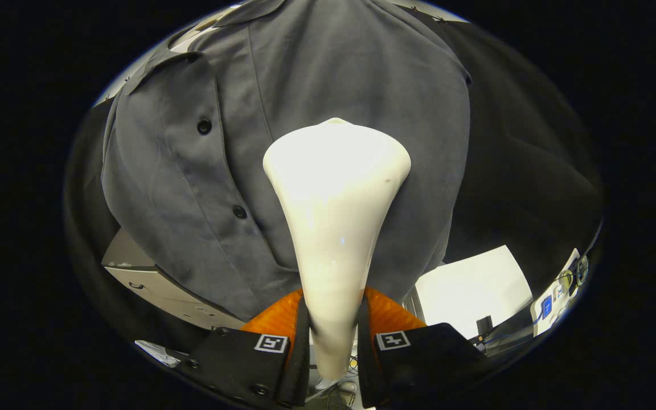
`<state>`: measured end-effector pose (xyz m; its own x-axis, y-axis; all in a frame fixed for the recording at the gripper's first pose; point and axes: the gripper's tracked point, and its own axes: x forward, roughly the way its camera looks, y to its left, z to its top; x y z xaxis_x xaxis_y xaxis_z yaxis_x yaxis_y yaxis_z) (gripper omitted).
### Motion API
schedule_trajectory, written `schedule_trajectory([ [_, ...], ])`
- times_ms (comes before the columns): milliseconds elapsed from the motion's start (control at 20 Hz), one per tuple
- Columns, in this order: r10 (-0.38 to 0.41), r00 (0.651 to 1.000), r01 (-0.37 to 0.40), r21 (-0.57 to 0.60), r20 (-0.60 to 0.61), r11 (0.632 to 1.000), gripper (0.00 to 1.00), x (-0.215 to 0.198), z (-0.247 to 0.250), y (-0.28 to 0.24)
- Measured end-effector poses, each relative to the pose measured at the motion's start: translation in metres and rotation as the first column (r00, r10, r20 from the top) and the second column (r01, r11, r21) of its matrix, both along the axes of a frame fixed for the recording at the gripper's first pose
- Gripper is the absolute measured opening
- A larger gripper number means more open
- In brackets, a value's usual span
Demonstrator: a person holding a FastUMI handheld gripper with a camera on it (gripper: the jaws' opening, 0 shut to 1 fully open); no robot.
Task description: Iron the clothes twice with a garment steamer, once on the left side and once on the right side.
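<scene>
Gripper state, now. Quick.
Gripper: shut on the steamer, fingers clamping its handle, head against the grey shirt.

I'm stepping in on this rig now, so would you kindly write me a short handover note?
Gripper: shut on the garment steamer, both fingers pressing its white handle.
Steamer head points at the grey shirt hanging just ahead, to the side of the button placket; contact cannot be judged.
Done: steamer picked up and brought to the shirt.
Left: passes completed cannot be told; make sure both sides get one.
</scene>
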<state>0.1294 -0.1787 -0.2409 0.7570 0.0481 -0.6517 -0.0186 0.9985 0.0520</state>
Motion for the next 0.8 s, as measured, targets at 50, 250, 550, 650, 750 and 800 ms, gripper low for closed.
schedule_trajectory([
  [50, -0.003, 1.000, 0.003, 0.005, -0.012, 1.000, 0.43, -0.002, -0.009, -0.004],
  [250, -0.019, 0.998, 0.020, 0.020, -0.056, 1.000, 0.43, -0.007, -0.039, -0.018],
  [550, -0.022, 0.990, 0.025, 0.022, -0.137, 0.999, 0.43, -0.015, -0.086, -0.030],
  [650, -0.026, 0.986, 0.030, 0.024, -0.162, 0.999, 0.43, -0.017, -0.097, -0.034],
  [750, -0.030, 0.982, 0.035, 0.021, -0.185, 0.999, 0.43, -0.021, -0.108, -0.038],
  [800, -0.033, 0.980, 0.038, 0.020, -0.195, 0.999, 0.43, -0.021, -0.113, -0.040],
])
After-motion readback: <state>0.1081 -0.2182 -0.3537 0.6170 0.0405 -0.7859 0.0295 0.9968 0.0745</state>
